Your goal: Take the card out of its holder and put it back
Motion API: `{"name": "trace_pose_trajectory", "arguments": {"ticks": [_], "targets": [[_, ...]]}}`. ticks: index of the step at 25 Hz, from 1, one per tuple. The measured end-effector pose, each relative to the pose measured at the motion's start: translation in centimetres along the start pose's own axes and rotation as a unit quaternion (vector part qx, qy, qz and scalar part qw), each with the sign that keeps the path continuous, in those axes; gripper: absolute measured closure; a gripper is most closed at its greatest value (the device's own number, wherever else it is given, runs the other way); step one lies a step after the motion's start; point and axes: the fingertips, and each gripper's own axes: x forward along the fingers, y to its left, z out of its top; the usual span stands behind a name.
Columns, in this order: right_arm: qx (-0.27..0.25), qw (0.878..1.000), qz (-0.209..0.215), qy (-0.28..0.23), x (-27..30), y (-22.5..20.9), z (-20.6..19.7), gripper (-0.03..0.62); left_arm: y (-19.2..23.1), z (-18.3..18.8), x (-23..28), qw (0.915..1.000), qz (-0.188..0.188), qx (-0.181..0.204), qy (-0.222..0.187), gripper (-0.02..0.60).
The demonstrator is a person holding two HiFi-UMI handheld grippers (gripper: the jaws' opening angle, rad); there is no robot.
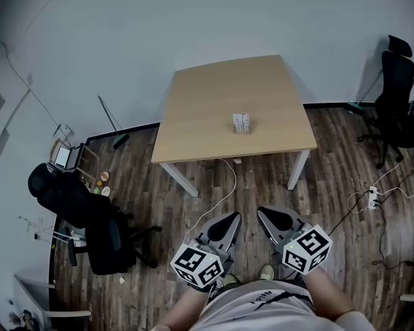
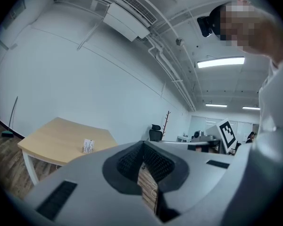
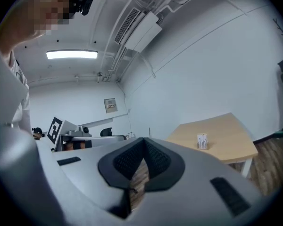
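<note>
Ok so going left to right. Over at about 9 o'clock from the person there was a black wheeled office chair (image 1: 90, 216) parked on the dark wood plank floor (image 1: 331, 185), with a long-handled broom (image 1: 114, 126) leaning on the white wall a bit further up, around 10 o'clock.

Dead ahead at 12 o'clock stood the light wooden table with white legs (image 1: 214, 109). The small white printed card (image 1: 241, 123) was upright in its little holder, sitting on the tabletop slightly toward the near right side. It was way too small to read or to see much of the holder. Nothing was touching it.

The person was standing well back from the table. The grey left gripper (image 1: 228, 221) was held low and close to the body, pointing toward the table, and its black ribbed pads were pressed together at the tips with nothing between them. The grey right gripper (image 1: 272, 218) was just beside it, same deal: tips closed on each other and empty. Both were well apart from the card.

A white power strip (image 1: 372, 197) lay on the floor at roughly 3 o'clock, and a second black office chair (image 1: 397, 95) stood by the wall at about 2 o'clock.
</note>
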Motion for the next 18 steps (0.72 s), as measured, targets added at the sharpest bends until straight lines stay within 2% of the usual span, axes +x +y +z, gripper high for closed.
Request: {"name": "trace_pose_trajectory", "arguments": {"ticks": [7, 18], "targets": [[0.007, 1.000, -0.001, -0.002, -1.9, -2.9, 0.2, 0.582, -0.8, 0.0, 1.7, 0.9997, 0.021, 0.005, -0.009, 0.569], [0.014, 1.000, -0.010, 0.002, -0.4, -5.7, 0.2, 0.582, 0.6, 0.0, 4.5, 0.9998, 0.016, 0.014, 0.001, 0.569]]}}
